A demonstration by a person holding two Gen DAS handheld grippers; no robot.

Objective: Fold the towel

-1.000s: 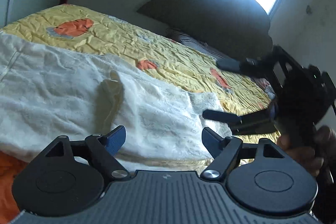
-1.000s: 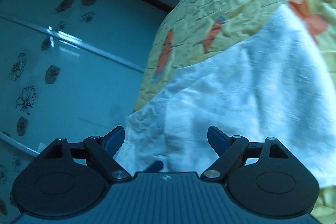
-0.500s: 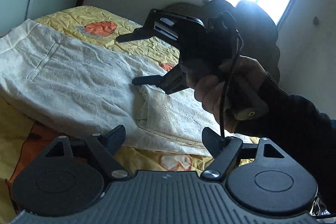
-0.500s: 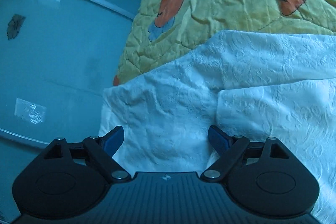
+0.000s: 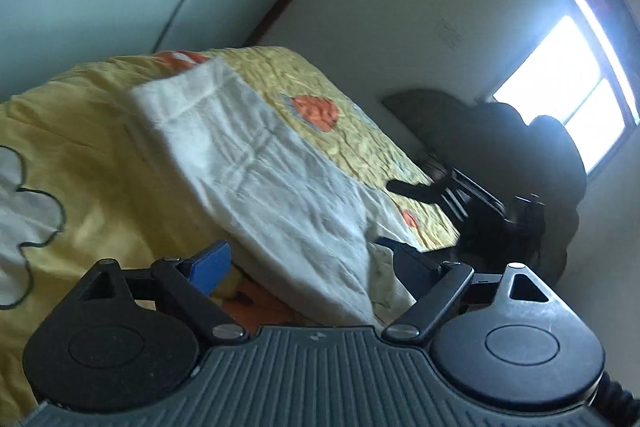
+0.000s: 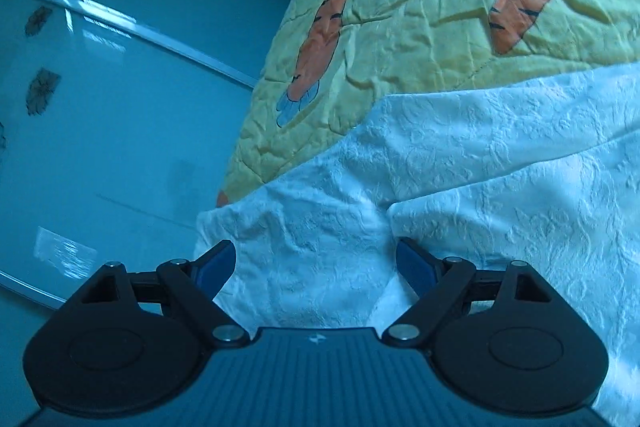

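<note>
Towel (image 5: 280,187) is seen part-folded on the bed (image 5: 92,155), both left gripper (image 5: 308,263) and right gripper (image 6: 316,263) spread wide and empty, left jaws just opened; regrasping at an edge is judged next.

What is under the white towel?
The towel lies on a yellow quilt with orange carrots on it. The quilt shows all around the towel's edges. The part right beneath the towel is covered, so any carrots there can't be seen.
</note>
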